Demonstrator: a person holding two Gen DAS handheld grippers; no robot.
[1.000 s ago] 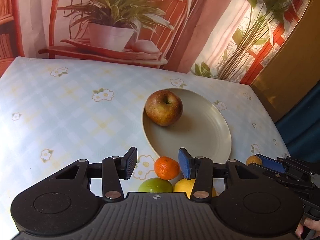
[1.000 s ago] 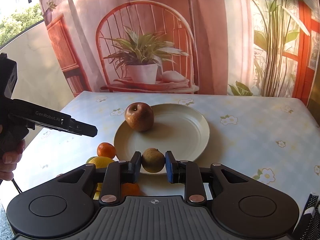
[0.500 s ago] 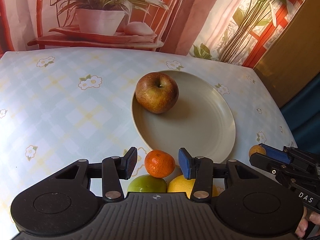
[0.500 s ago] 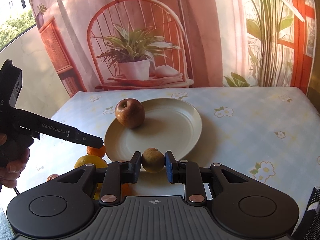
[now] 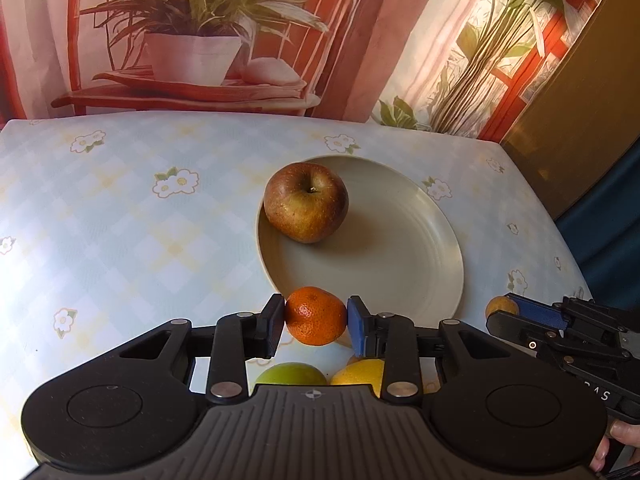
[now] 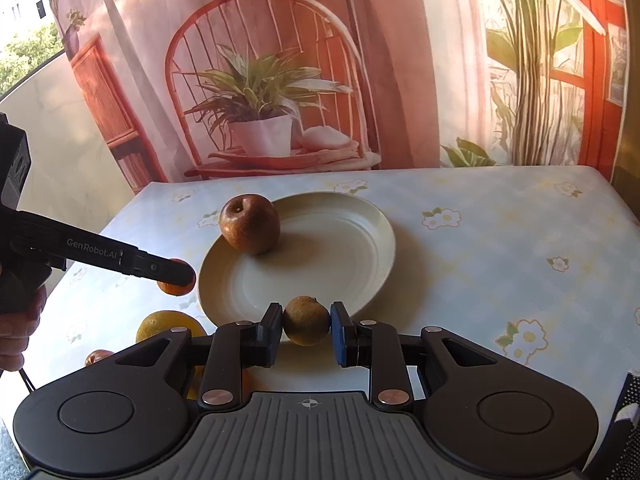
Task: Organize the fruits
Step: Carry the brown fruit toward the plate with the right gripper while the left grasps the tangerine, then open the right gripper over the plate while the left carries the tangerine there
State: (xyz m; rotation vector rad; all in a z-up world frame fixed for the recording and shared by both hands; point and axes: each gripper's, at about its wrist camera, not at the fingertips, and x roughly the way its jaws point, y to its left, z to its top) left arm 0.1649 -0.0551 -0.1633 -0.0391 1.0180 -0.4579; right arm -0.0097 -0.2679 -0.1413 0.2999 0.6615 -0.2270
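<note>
Tabletop (image 5: 120, 220): pale blue checked cloth with small white flowers, set before a printed backdrop (image 6: 280, 60) of a chair and potted plant.

Plate (image 5: 400, 248): cream, round, near the middle of the tabletop. One item on it.

Apple (image 5: 306, 208): russet red-brown, stem up, resting on the plate at its left rim.

Left gripper (image 5: 316, 318): black, blue pads. Its jaws have just been closing and now press both sides of a mandarin (image 5: 316, 316), small and bright orange, held just short of the plate's near edge. From the right wrist view the same fruit shows only as an orange sliver under the gripper's tip, so whether it is lifted or still touches the cloth I cannot tell.

Right gripper (image 6: 307, 322): jaws clamped on a brown fruit (image 6: 307, 320), rough-skinned and roundish, possibly a kiwi, at the near rim of the plate.

Green fruit (image 5: 290, 374): on the tabletop, partly hidden behind the left gripper's body.

Lemon (image 5: 360, 372): yellow, just beside the green fruit, also partly hidden.

Small reddish fruit (image 6: 96, 358): at the tabletop's near left edge, mostly hidden.

Person's hand (image 6: 18, 328): fingers wrapped round the left gripper's handle.
</note>
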